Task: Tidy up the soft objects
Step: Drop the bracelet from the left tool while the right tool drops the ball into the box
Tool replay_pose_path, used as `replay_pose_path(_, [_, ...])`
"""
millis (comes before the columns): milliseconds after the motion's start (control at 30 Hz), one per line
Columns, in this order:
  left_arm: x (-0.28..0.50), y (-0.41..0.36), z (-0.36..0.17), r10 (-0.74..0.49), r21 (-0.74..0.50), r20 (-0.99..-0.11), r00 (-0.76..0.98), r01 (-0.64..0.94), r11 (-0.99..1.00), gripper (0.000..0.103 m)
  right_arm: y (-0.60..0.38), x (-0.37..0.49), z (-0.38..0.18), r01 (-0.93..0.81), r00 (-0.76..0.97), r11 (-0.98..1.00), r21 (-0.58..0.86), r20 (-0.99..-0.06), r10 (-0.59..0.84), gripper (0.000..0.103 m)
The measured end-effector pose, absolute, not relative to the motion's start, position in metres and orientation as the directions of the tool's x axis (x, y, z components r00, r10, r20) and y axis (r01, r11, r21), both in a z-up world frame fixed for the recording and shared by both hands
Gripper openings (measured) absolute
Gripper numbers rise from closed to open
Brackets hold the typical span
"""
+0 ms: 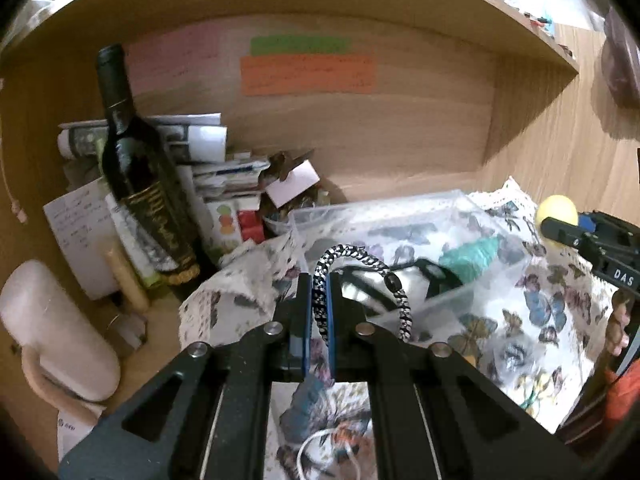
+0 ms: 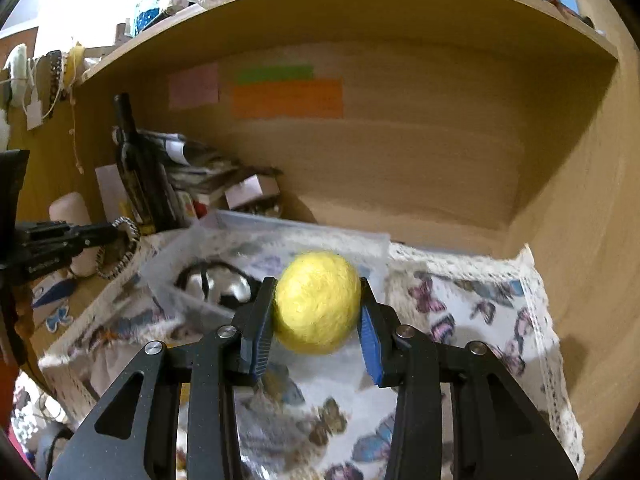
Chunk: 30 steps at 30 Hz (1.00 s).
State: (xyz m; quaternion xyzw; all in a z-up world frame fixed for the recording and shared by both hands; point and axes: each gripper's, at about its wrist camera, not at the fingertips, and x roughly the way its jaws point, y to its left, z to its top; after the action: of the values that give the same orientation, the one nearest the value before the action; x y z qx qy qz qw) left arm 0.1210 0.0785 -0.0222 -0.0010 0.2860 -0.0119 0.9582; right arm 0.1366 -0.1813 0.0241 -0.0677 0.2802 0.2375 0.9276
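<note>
My left gripper (image 1: pixel 319 280) is shut on a black-and-white braided hair tie (image 1: pixel 362 280), held above the near edge of a clear plastic box (image 1: pixel 400 204). The box holds a teal yarn piece (image 1: pixel 472 256) and a black-and-silver item (image 1: pixel 368 284). My right gripper (image 2: pixel 318 284) is shut on a yellow felt ball (image 2: pixel 318 300), just above the box's near side (image 2: pixel 304 224). The ball also shows in the left wrist view (image 1: pixel 556 210), at the right. The left gripper with the hair tie (image 2: pixel 120 248) shows at the left of the right wrist view.
A butterfly-print cloth (image 2: pixel 460 320) covers the desk inside a wooden alcove. A dark wine bottle (image 1: pixel 136 168), stacked papers (image 1: pixel 208 160), a small cardboard box (image 1: pixel 292 184) and a white cylinder (image 1: pixel 52 328) crowd the left. Sticky notes (image 1: pixel 308 74) hang on the back wall.
</note>
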Motion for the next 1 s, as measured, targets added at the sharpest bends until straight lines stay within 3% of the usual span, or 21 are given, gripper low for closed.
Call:
replay_pose_path(233, [0.159, 0.068, -0.029, -0.046, -0.034, -0.570, 0.820, 0.032, 0.999, 0.005, -0.155, 0.161, 0.022, -0.513, 0.703, 0.858, 0.006, -0.570, 0.425, 0.035])
replay_pose_path(800, [0.212, 0.049, -0.077, -0.076, -0.046, -0.683, 0.726, 0.062, 0.997, 0.005, -0.120, 0.213, -0.036, -0.541, 0.589, 0.840, -0.044, -0.733, 0.341, 0.036])
replay_pose_path(900, [0.211, 0.049, -0.076, -0.082, -0.054, -0.687, 0.722, 0.062, 0.997, 0.008, -0.121, 0.212, -0.034, -0.536, 0.598, 0.842, -0.057, -0.730, 0.332, 0.038])
replay_pose_path(1000, [0.206, 0.049, -0.072, -0.100, -0.073, -0.684, 0.723, 0.069, 0.995, 0.017, -0.120, 0.212, -0.033, -0.537, 0.601, 0.841, -0.069, -0.730, 0.324, 0.051])
